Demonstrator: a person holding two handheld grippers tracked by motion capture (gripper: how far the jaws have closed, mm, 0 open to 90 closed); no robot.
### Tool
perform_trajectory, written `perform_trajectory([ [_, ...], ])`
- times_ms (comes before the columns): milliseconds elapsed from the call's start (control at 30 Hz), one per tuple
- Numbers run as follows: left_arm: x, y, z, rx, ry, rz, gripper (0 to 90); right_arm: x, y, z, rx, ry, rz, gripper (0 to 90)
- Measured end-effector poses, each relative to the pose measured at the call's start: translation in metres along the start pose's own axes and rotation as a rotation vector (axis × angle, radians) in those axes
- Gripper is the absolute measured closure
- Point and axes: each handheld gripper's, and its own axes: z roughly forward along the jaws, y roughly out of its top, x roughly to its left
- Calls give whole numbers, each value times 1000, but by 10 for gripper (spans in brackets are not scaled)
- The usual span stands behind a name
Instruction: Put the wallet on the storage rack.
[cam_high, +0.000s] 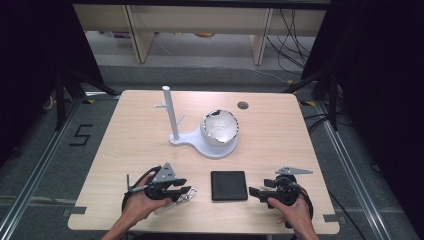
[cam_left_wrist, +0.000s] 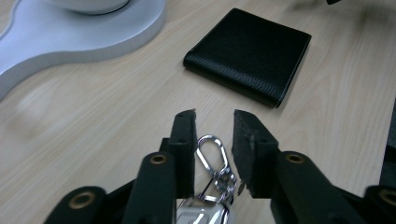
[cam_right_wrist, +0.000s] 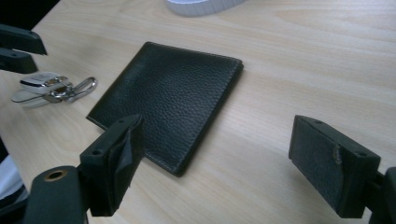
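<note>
Because the key ring (cam_left_wrist: 212, 161) with its carabiner lies flat on the bench (cam_high: 280, 130) at near left, I bring the left hand-held gripper (cam_left_wrist: 214, 119) low around it, jaws part closed but not yet pressing. The right hand-held gripper (cam_right_wrist: 215, 154) waits, jaws wide apart, over the wallet (cam_right_wrist: 173, 98). The high view adds the white stand (cam_high: 172, 117) and bowl (cam_high: 219, 126) at the far side.

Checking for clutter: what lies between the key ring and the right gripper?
The black wallet lies flat between the key ring and the right gripper, seen in the high view.
</note>
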Motion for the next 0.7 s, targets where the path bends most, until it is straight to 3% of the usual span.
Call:
perform_trajectory([
  [167, -10, 13, 18, 17, -32, 21, 798, 1, 0, 3, -4, 38, 17, 201],
  [233, -9, 15, 21, 30, -29, 34, 824, 1, 0, 4, 1, 30, 16, 202],
  [267, -9, 17, 27, 35, -46, 24, 834, 5, 1, 4, 8, 42, 44, 202],
  [367, -9, 19, 33, 50, -54, 20, 862, 5, 1, 6, 12, 37, 42, 203],
  [400, -11, 21, 40, 36, -79, -9, 875, 6, 1, 6, 13, 45, 45, 203],
  [433, -11, 21, 40, 36, -79, -9, 878, 6, 1, 6, 16, 45, 46, 204],
  [467, -10, 23, 45, 59, -86, 16, 884, 3, 1, 8, 9, 40, 18, 204],
  [500, -10, 23, 45, 59, -86, 16, 887, 3, 1, 8, 9, 40, 18, 204],
  [567, -11, 25, 51, 76, -81, 30, 889, 3, 1, 8, 14, 48, 21, 208],
  [600, -10, 26, 56, 93, -90, 44, 889, 6, 1, 8, 15, 60, 47, 210],
  [633, -10, 26, 56, 93, -90, 44, 890, 6, 1, 8, 15, 60, 47, 210],
  [667, -13, 27, 61, 83, -89, 18, 890, 7, 2, 9, 20, 61, 51, 211],
  [700, -10, 28, 62, 123, -89, 62, 890, 8, 2, 9, 24, 63, 53, 212],
])
